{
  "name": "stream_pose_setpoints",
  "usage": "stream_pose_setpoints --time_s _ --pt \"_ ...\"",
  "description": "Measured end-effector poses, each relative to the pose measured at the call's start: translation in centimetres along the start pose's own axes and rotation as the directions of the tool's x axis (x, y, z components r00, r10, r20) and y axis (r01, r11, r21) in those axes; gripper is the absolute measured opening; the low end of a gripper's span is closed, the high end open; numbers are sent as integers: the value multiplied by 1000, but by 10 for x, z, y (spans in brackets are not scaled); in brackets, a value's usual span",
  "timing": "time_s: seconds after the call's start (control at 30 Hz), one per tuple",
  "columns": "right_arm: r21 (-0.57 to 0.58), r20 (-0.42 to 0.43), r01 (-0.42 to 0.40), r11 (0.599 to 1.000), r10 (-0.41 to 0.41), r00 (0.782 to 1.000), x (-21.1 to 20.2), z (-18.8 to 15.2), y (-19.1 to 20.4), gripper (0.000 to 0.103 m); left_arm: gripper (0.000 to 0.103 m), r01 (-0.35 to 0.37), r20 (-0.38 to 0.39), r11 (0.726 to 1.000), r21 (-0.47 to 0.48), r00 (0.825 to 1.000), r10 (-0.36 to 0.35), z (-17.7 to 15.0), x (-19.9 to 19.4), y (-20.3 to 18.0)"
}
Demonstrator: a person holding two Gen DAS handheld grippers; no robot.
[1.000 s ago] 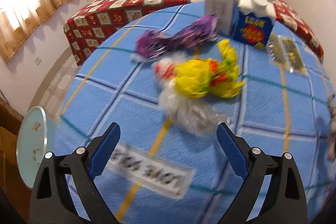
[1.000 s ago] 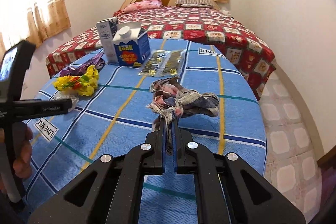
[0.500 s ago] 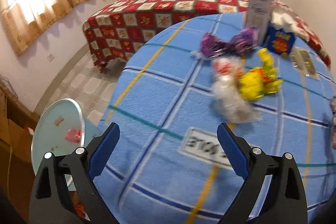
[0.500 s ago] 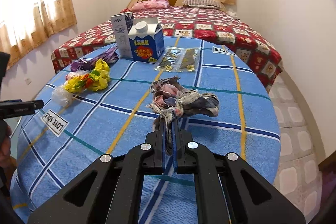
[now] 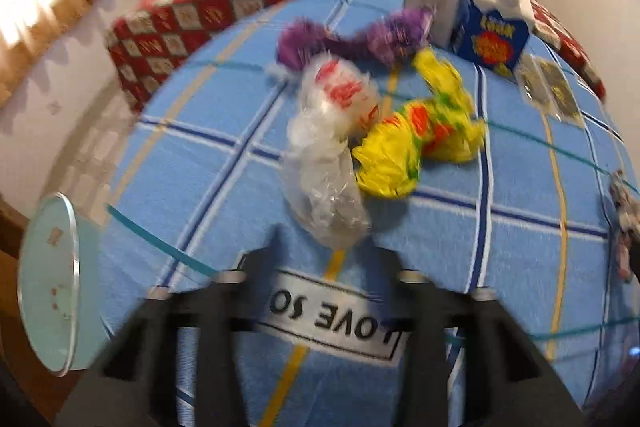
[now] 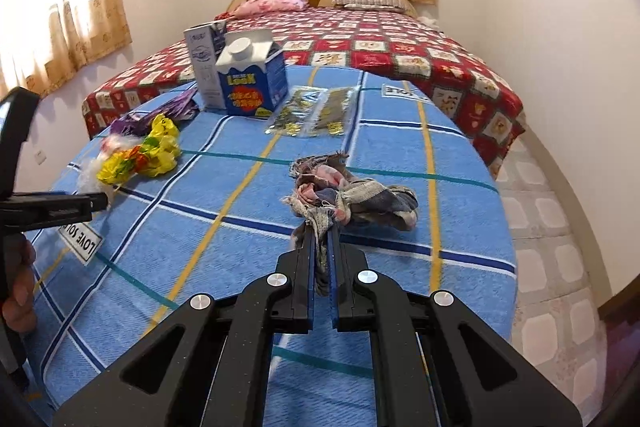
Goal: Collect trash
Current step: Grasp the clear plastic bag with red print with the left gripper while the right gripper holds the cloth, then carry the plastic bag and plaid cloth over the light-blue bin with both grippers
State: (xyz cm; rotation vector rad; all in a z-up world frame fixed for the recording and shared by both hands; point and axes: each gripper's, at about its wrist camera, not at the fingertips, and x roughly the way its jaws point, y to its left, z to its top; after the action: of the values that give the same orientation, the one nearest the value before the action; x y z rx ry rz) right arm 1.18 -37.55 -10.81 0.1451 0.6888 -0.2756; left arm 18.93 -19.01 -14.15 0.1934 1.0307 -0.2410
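Note:
A crumpled clear plastic bag (image 5: 320, 187) with red print lies on the blue checked tablecloth (image 5: 192, 167). A yellow wrapper (image 5: 420, 139) and a purple wrapper (image 5: 352, 39) lie behind it. My left gripper (image 5: 330, 247) is blurred and its jaws are closing, with the bag's near tip at the gap between the fingertips and no pad pressing on it. In the right wrist view the left gripper (image 6: 94, 203) reaches in from the left by that bag. My right gripper (image 6: 322, 231) is shut on a corner of a frayed patterned rag (image 6: 360, 199) that rests on the table.
A blue milk carton (image 6: 252, 87) and a tall grey carton (image 6: 204, 63) stand at the table's far side, with two clear sachets (image 6: 316, 111) next to them. A pale green round bin lid (image 5: 48, 283) sits left of the table. A bed (image 6: 380, 39) lies beyond.
The left gripper swung back toward the clear bag and came closer to it, and its jaws narrowed from wide apart. The right gripper stayed still, shut on the rag.

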Motion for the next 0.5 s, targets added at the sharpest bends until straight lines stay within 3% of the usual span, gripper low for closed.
stream_pose_setpoints --time_s 0.03,0.5 --pt "-1 0 -3 1000 3 1000 0 0 1 6 8 -2 14 1000 13 1000 1 -2 -4 3" --pt "-80 9 -99 992 100 995 -10 4 64 6 1 -20 98 999 26 995 17 -37 -58 73"
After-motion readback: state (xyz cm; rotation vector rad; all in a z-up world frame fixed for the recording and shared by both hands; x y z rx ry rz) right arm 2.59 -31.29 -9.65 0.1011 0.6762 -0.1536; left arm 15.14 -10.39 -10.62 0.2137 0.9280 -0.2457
